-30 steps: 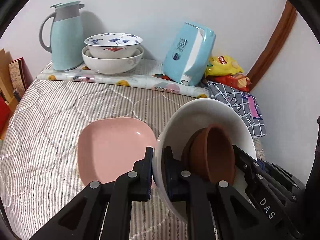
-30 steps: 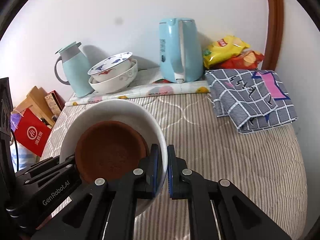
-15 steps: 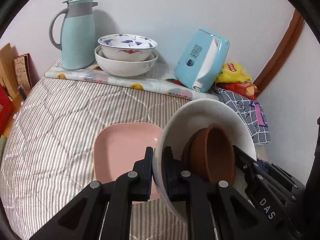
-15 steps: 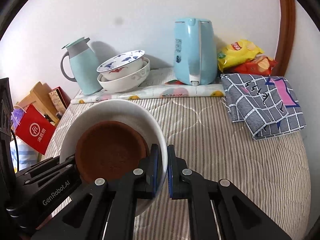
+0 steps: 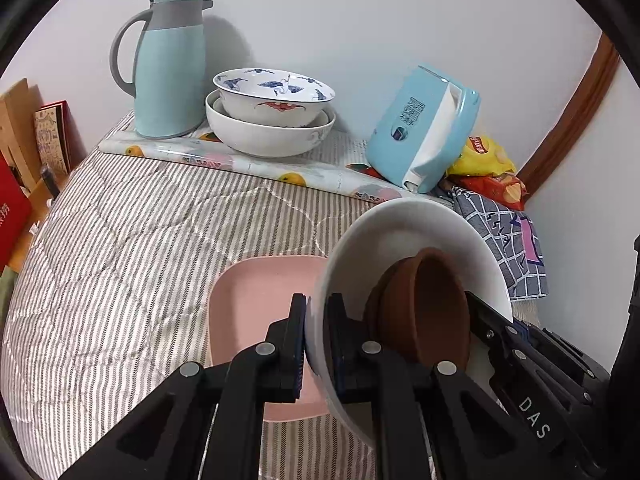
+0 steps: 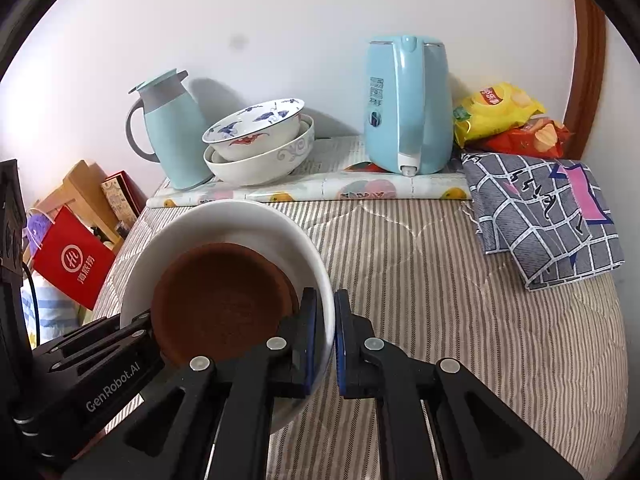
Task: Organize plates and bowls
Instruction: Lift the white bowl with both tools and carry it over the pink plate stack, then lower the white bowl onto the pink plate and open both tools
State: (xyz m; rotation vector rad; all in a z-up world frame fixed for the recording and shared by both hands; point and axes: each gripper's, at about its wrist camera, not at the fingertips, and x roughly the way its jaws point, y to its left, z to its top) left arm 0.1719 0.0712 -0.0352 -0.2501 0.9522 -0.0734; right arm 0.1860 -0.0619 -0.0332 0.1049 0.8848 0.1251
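Both grippers hold one large white bowl [image 5: 400,236] by opposite rims, above the striped bed cover. A small brown bowl [image 5: 424,304] lies inside it. My left gripper [image 5: 316,340] is shut on the white bowl's left rim. My right gripper [image 6: 325,336] is shut on the right rim of the white bowl [image 6: 240,216]; the brown bowl [image 6: 220,300] shows inside. A pink square plate [image 5: 256,304] lies on the cover below and left of the bowl. A blue-patterned bowl [image 5: 276,96] is stacked in a white bowl [image 5: 264,136] at the back.
A light-blue thermos jug [image 5: 168,68] stands left of the stacked bowls, a light-blue electric kettle [image 6: 408,108] to their right. Snack bags [image 6: 504,116] and a checked grey cloth [image 6: 544,208] lie at the right. A red bag [image 6: 76,260] and boxes sit off the left edge.
Both grippers have carried the white bowl with the brown bowl forward, toward the stacked bowls at the back. The pink plate now lies closer beneath the bowl. Both grips are unchanged.
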